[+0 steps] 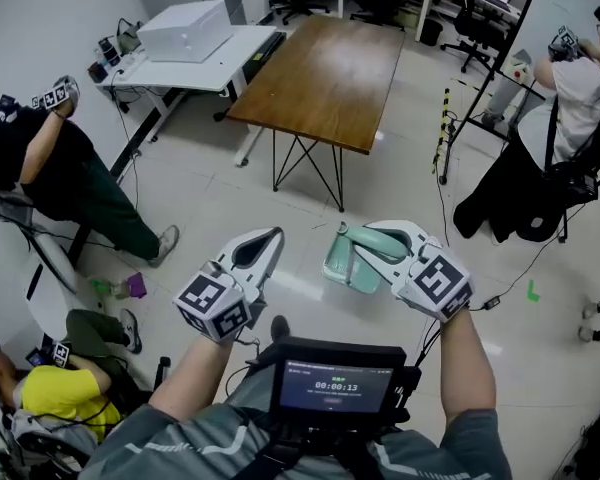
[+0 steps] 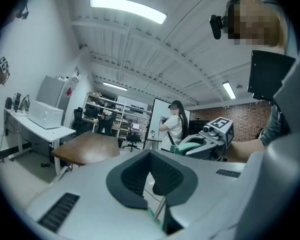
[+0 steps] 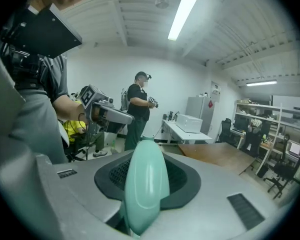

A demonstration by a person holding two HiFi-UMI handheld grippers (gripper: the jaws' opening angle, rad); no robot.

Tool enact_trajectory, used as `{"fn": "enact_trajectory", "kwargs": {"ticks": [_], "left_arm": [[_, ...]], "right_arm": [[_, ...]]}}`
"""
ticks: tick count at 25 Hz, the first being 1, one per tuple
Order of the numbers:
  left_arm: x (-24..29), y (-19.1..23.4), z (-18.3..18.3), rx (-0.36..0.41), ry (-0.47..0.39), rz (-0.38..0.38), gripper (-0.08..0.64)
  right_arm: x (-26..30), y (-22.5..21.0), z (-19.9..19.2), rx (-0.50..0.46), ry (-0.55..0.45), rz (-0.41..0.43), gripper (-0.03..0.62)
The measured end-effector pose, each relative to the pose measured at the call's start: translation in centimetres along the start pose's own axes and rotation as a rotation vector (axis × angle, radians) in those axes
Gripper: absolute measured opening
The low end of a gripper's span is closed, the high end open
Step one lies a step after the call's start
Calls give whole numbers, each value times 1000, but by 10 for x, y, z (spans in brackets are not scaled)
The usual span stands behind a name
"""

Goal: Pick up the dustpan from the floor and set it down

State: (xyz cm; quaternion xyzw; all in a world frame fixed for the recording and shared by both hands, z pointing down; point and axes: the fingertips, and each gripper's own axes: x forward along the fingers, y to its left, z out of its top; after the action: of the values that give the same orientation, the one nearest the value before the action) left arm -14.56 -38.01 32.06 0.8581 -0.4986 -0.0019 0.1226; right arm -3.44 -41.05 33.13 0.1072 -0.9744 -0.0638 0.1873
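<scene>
Right gripper (image 1: 365, 240) has its jaws clamped on the rounded handle of the mint-green dustpan (image 1: 345, 268), which hangs clear of the floor (image 1: 280, 193) in front of the person, while the left gripper (image 1: 270, 240) beside it has its jaws drawn together on nothing. The dustpan looks like light, stiff moulded plastic, so weight should be no trouble. Its smooth, glossy handle could swivel between the pads, so a hold close to the pan body seems safest.
</scene>
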Motion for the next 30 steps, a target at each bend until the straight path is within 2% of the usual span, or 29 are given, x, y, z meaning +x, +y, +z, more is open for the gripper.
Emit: {"fn": "enact_trajectory", "kwargs": {"ticks": [9, 12, 17, 25, 30], "left_arm": [[38, 97, 15, -11, 8, -157, 12], [53, 126, 15, -15, 22, -184, 12], [74, 149, 15, -22, 25, -155, 12], [99, 157, 16, -45, 18, -73, 12], [106, 156, 3, -61, 33, -40, 12]], "right_arm": [[68, -53, -6, 30, 19, -36, 129], [90, -74, -5, 54, 14, -64, 128], [109, -93, -4, 60, -5, -50, 129], [125, -111, 4, 26, -31, 51, 129], [126, -117, -2, 19, -40, 78, 127]]}}
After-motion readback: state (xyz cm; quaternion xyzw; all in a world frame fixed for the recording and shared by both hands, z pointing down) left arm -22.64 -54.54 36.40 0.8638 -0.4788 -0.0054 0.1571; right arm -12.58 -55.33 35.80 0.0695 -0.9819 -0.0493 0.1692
